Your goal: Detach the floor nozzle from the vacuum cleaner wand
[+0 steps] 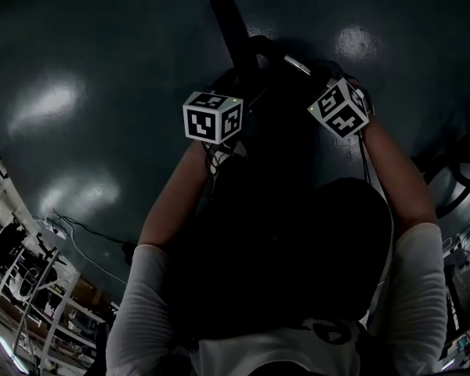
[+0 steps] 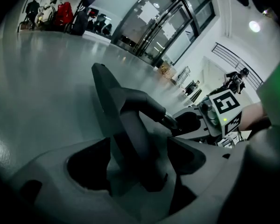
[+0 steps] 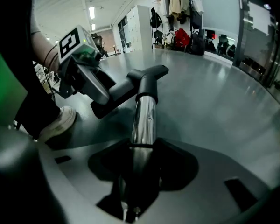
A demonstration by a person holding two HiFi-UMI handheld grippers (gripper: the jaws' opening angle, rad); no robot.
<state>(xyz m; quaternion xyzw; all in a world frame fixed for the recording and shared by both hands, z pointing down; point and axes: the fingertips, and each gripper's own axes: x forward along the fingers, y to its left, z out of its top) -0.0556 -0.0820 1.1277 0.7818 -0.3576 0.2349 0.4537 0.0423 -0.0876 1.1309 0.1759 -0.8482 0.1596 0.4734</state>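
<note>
Both grips set, joint not yet parted: you stand over the dark polished floor (image 1: 78, 92) with the vacuum's front end held out low ahead of you; the black floor nozzle (image 2: 107, 90) is off the ground and seated on the end of the chrome wand (image 3: 145, 118). The left gripper (image 2: 140, 167) has its fingers closed narrow on the nozzle's dark neck, just behind the head; the right gripper (image 3: 140, 164) has its fingers clamped on the bright tube of the wand, a little back from the joint; the two grips sit near each other, one on each side of the black collar (image 3: 147, 94) where the parts meet. The step in hand looks like the bracing hold before the separation. The next move calls for a straight pull along the wand's line, left drawing the nozzle away while right holds the tube firm; a small twist may help if the fit is tight. Whether the collar carries a release catch cannot be made out; if it resists, look for one rather than forcing it; the smooth chrome may slip in the right fingers.
</note>
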